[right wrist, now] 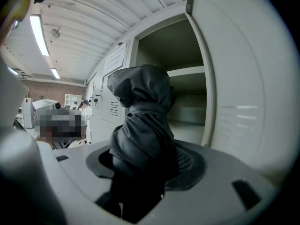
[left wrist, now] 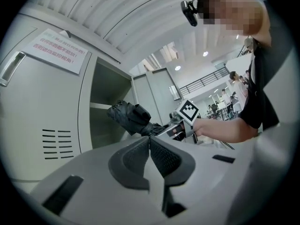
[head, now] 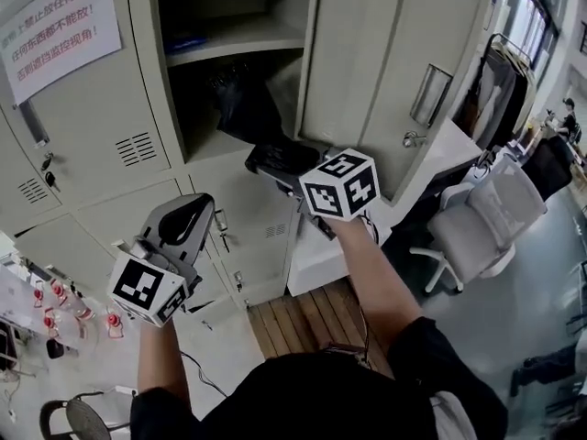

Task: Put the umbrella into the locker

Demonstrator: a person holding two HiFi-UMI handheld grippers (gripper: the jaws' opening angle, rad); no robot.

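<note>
Left of the open locker [head: 151, 81], below the paper notice [head: 60, 30] on the neighbouring door, the left gripper [head: 188, 216] has its jaws pressed together with nothing between them. Just before the locker's opening, the right gripper [head: 275, 160] has its jaws clamped on a folded black umbrella [head: 243, 108], whose far end reaches in under the shelf [head: 237, 42]. The locker door [head: 394, 71] stands open at the locker's right.

In your right gripper view the umbrella [right wrist: 140, 125] hides most of the pads [right wrist: 188, 162] of your right gripper [right wrist: 145, 168] and runs off the bottom edge, while in the head view the marker cube [head: 339, 186] hides those jaws and the frame's upper left corner cuts off the notice [head: 60, 30].
</note>
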